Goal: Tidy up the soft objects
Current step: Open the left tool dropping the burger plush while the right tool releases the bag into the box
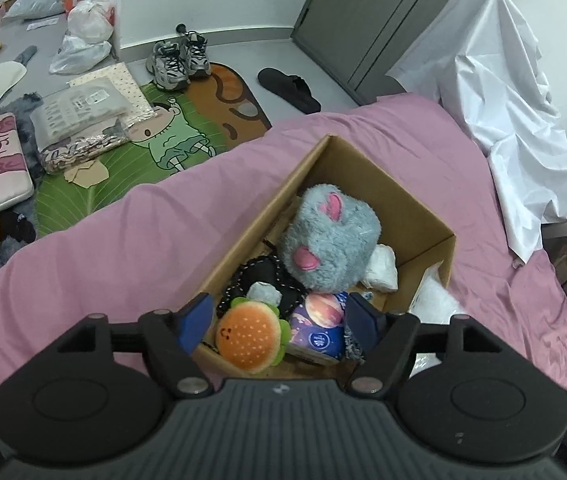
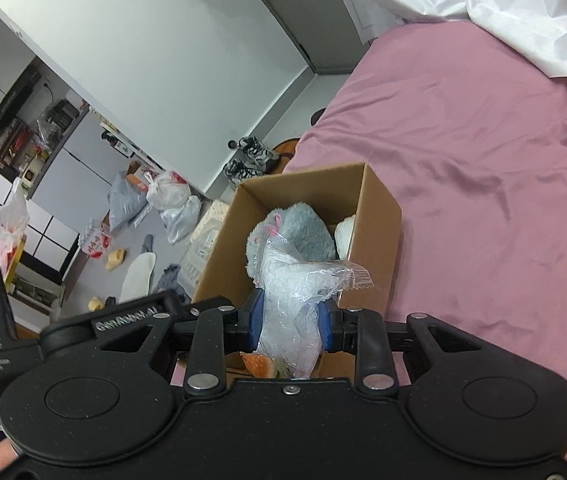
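Observation:
An open cardboard box (image 1: 415, 216) stands on the pink bed (image 1: 83, 272). It holds a grey plush with pink ears (image 1: 331, 240), a burger plush (image 1: 249, 338), a planet-printed pack (image 1: 317, 320), a black corded item (image 1: 263, 276) and white packets (image 1: 381, 268). My left gripper (image 1: 279, 320) hangs open over the box's near end, with the burger and planet pack lying between its fingers, untouched. In the right wrist view, my right gripper (image 2: 291, 320) is shut on a clear plastic bag with white stuffing (image 2: 291, 304), just above the box (image 2: 375, 216) and the grey plush (image 2: 307, 236).
A crumpled white sheet (image 1: 495, 92) lies at the bed's far right. On the floor to the left are a cartoon mat (image 1: 171, 136), packaged fabrics (image 1: 83, 120), sneakers (image 1: 179, 58), a black slipper (image 1: 289, 88) and plastic bags (image 1: 87, 28). A grey cabinet (image 1: 371, 20) stands behind.

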`<state>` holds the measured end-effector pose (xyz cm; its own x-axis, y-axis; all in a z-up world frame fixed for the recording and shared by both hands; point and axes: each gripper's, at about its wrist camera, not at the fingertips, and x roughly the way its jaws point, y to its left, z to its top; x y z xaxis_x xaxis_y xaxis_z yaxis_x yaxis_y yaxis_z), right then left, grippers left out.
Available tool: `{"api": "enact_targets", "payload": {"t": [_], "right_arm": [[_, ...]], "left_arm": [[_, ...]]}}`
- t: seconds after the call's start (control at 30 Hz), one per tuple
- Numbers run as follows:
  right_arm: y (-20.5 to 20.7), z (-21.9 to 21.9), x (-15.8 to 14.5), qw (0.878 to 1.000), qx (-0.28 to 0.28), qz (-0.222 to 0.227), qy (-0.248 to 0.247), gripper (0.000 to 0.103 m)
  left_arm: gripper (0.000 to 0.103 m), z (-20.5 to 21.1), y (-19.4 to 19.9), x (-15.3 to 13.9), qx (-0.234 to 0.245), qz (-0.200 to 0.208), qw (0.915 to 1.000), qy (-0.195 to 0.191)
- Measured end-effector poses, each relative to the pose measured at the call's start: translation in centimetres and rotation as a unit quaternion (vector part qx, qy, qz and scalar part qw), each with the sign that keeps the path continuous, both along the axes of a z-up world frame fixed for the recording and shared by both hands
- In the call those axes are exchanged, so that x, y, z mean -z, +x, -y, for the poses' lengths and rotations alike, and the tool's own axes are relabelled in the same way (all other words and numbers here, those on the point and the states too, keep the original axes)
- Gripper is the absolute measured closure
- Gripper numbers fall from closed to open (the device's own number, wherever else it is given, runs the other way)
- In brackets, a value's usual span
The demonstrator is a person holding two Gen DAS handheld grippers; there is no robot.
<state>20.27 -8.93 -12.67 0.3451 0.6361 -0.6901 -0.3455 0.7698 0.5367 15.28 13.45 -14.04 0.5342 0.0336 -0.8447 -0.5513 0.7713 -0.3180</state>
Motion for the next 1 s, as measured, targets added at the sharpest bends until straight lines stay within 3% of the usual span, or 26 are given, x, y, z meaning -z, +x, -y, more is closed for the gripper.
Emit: {"api": "enact_targets", "payload": {"t": [0.3, 0.37, 0.5, 0.57, 1.0], "right_arm": [[-0.6, -1.8, 0.9, 0.999, -0.037, -0.015, -0.022, 0.071], [-0.7, -1.7, 1.1, 0.999, -0.036, -0.025, -0.022, 0.059], [-0.9, -1.0, 0.1, 0.999, -0.024, -0.017, -0.019, 0.046], [-1.1, -0.7, -0.5, 1.0, -0.011, -0.005, -0.023, 0.029], [-2.0, 2.1, -2.4, 0.998, 0.02, 0.032, -0.041, 0.008]], "left_arm": [[0.029, -0.9, -0.9, -0.9, -0.006, 0.004, 0.9999, 0.012], [0.028, -1.0, -1.0, -1.1, -0.005, 0.004, 0.9999, 0.013], [0.026, -0.8, -1.2, -1.7, 0.005, 0.007, 0.9998, 0.019], [0.022, -0.7, -1.4, -2.0, 0.009, 0.01, 0.9996, 0.023], [0.009, 1.7, -1.8, -3.5, 0.047, -0.011, 0.9973, 0.055]]}}
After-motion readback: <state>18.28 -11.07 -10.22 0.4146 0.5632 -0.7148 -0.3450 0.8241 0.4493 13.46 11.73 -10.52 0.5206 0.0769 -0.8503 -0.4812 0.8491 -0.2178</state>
